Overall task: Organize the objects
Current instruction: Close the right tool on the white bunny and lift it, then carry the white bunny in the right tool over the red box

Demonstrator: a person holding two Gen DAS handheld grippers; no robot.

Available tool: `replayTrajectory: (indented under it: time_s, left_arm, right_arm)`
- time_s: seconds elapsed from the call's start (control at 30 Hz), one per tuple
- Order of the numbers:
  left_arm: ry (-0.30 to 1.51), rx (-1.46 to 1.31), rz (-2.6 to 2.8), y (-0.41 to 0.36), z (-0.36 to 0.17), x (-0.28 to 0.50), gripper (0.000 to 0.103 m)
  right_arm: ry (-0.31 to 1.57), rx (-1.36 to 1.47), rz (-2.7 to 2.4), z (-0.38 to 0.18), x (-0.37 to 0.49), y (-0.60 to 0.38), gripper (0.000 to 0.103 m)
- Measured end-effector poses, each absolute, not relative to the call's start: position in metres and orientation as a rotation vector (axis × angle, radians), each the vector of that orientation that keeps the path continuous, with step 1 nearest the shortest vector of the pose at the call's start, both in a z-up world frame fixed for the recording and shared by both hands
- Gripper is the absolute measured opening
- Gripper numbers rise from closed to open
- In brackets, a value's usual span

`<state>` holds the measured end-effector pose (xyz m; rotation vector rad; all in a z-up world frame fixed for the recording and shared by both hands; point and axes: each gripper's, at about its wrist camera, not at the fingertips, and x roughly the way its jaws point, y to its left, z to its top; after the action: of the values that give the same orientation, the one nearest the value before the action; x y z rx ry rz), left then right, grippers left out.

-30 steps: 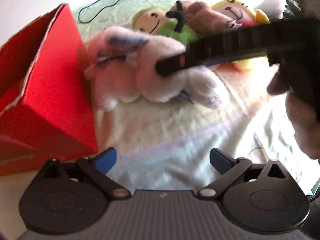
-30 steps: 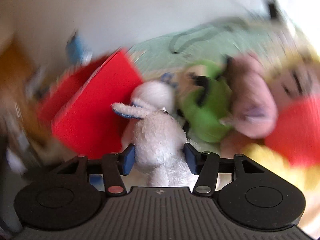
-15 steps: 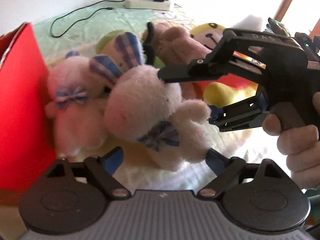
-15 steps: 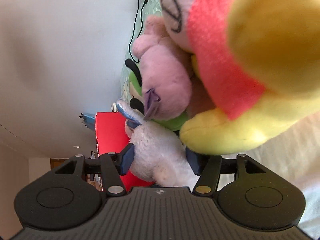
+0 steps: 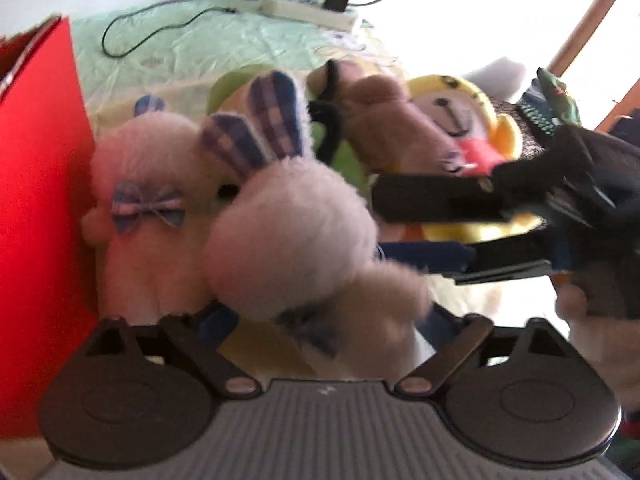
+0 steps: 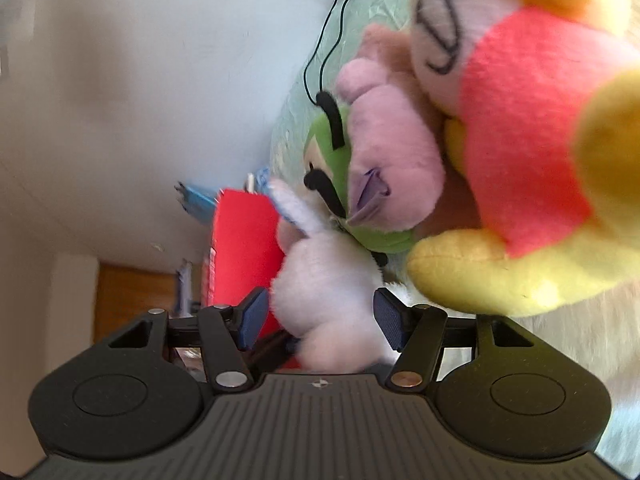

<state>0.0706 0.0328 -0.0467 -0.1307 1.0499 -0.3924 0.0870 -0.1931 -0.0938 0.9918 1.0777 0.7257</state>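
Observation:
A white plush rabbit [image 5: 292,236] with plaid ears sits between the fingers of my left gripper [image 5: 320,320], which stands wide around its body. My right gripper [image 5: 424,232] reaches in from the right; its fingers have spread and sit by the rabbit's arm. In the right wrist view the rabbit [image 6: 324,292] lies between the right gripper's [image 6: 316,316] blue pads with gaps on both sides. A second pale rabbit [image 5: 148,208] with a plaid bow stands beside the red box [image 5: 36,200].
A green plush [image 6: 332,184], a pink plush [image 6: 392,156] and a yellow-and-red plush [image 6: 520,128] lie in a heap behind the rabbits. A power strip [image 5: 308,8] and cable lie at the far edge of the green cloth.
The right gripper carried the rabbit over to the left gripper and turned on its side. Its fingers have opened off the rabbit. The rabbit now sits lower, between the left gripper's fingers.

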Motion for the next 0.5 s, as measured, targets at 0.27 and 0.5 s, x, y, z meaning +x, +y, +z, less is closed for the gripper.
replayTrajectory:
  time_s: [0.27, 0.5]
  left_arm:
    - [1.065, -0.137, -0.38, 0.034, -0.055, 0.076, 0.074]
    - [1.046, -0.122, -0.376, 0.03, -0.042, 0.064, 0.072]
  right_arm:
    - [1.104, 0.972, 0.72, -0.107, 0.094, -0.177, 0.052]
    - [1.083, 0.978, 0.748, -0.105, 0.088, -0.173, 0.049]
